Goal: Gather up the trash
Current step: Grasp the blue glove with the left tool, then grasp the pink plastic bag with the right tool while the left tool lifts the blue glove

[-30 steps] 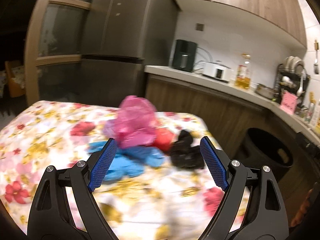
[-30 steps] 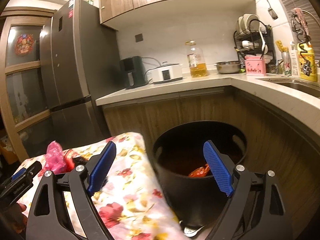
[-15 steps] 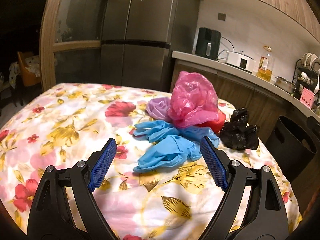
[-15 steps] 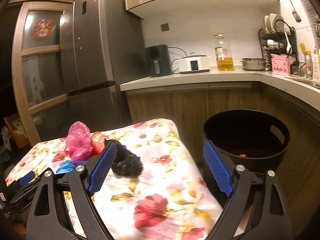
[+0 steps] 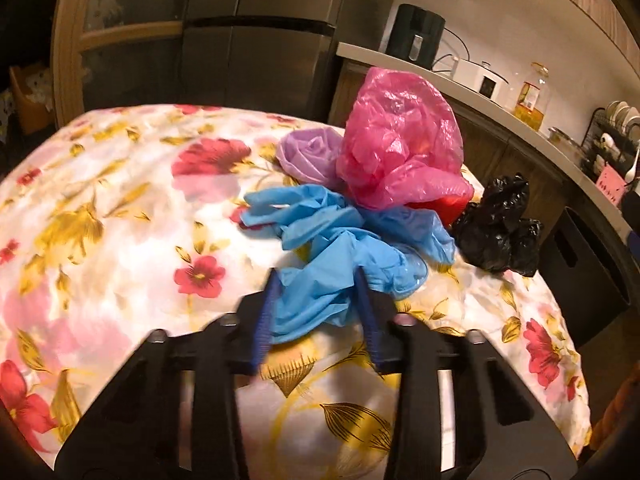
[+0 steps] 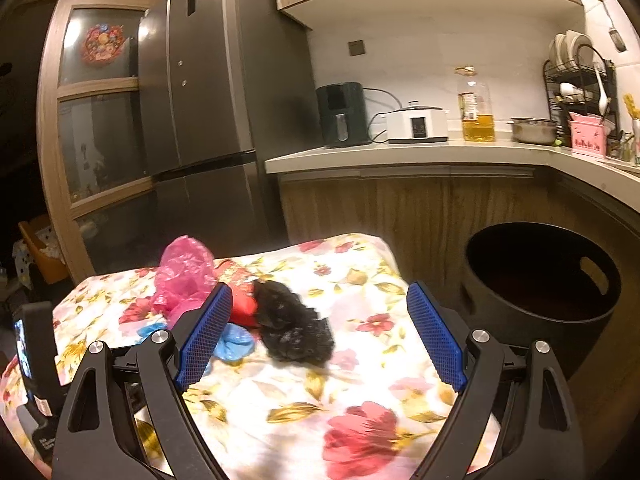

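Observation:
On the flowered tablecloth [image 5: 120, 240] lies a heap of trash: crumpled blue gloves [image 5: 384, 264], a pink plastic bag [image 5: 400, 140], a purple bag [image 5: 308, 156], something red [image 5: 444, 204] and a black bag [image 5: 500, 232]. My left gripper [image 5: 317, 276] is low over the cloth, its jaws closing, and both blue pads touch the near blue glove between them. My right gripper [image 6: 319, 286] hangs open above the table, with the black bag [image 6: 292, 328] just beyond its left finger. The pink bag [image 6: 184, 272] and a blue glove [image 6: 234, 340] show behind that finger.
A black round bin [image 6: 540, 280] stands on the floor right of the table, against the wooden counter [image 6: 420, 156]. A dark fridge [image 6: 208, 120] rises behind the table. The counter carries appliances, an oil bottle [image 6: 476, 108] and a dish rack.
My left gripper dropped toward the heap and its jaws narrowed from wide open onto the near blue glove. The right wrist view swung left from the bin toward the table.

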`<state>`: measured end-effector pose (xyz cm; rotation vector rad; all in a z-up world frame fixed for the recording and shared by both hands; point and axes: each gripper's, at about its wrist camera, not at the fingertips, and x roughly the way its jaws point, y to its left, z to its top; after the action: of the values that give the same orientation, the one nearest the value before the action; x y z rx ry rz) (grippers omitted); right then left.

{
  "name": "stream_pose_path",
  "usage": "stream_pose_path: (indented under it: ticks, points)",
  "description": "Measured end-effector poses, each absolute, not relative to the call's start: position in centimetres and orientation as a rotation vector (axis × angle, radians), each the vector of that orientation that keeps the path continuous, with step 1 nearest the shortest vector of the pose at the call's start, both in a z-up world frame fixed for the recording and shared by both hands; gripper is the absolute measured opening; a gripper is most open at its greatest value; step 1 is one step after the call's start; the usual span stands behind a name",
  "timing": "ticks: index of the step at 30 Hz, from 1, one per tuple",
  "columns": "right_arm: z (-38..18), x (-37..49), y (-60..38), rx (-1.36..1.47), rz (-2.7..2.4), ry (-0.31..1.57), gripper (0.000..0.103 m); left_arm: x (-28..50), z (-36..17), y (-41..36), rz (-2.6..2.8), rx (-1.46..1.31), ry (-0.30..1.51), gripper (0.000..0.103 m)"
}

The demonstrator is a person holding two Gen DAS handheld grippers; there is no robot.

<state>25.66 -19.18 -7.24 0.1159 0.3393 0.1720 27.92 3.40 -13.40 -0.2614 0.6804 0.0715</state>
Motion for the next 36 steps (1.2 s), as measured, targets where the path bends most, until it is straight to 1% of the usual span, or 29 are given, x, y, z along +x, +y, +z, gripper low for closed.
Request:
stream_pose_path:
  ticks: [1, 4, 6, 14, 18, 26, 31, 33, 34, 36]
  points:
    - [-7.3, 25.8, -18.7, 0.11, 0.18, 0.341, 0.086, 27.9, -13.4, 3.4, 0.062, -0.264, 0.681, 0.02]
    - [-7.5, 26.1, -17.5, 0.1, 0.207, 0.352, 0.086, 27.7, -13.5, 3.2, 0.034, -0.259, 0.674, 0.008]
    - [-7.6, 26.3, -17.0, 0.098, 0.22, 0.357, 0.086, 27.3, -13.3, 3.2, 0.016, -0.258, 0.667, 0.005]
    - [-8.1, 27.7, -15.1, 0.097, 0.257, 0.376, 0.086, 23.5, -11.4, 4.1, -0.03, -0.294, 0.573, 0.002]
    - [-8.1, 28.9, -13.5, 0.091, 0.28, 0.377, 0.084, 21.8, -10.3, 5.2, -0.014, -0.306, 0.528, 0.002]
    - [-8.3, 32.0, -11.0, 0.078, 0.288, 0.383, 0.083, 20.7, -9.0, 7.5, 0.011, -0.307, 0.483, 0.002]
    - [-8.9, 34.2, -10.3, 0.084, 0.302, 0.421, 0.076, 20.7, -8.8, 8.2, 0.016, -0.314, 0.473, 0.002]
    - [-9.5, 34.8, -9.8, 0.077, 0.325, 0.447, 0.071, 20.9, -8.8, 8.3, 0.013, -0.313, 0.472, 0.002]
    - [-9.8, 35.0, -9.7, 0.073, 0.332, 0.461, 0.066, 21.0, -8.8, 8.4, 0.013, -0.313, 0.473, 0.002]
    - [-10.4, 35.3, -9.3, 0.069, 0.358, 0.49, 0.05, 21.2, -8.8, 8.5, 0.013, -0.315, 0.475, 0.002]
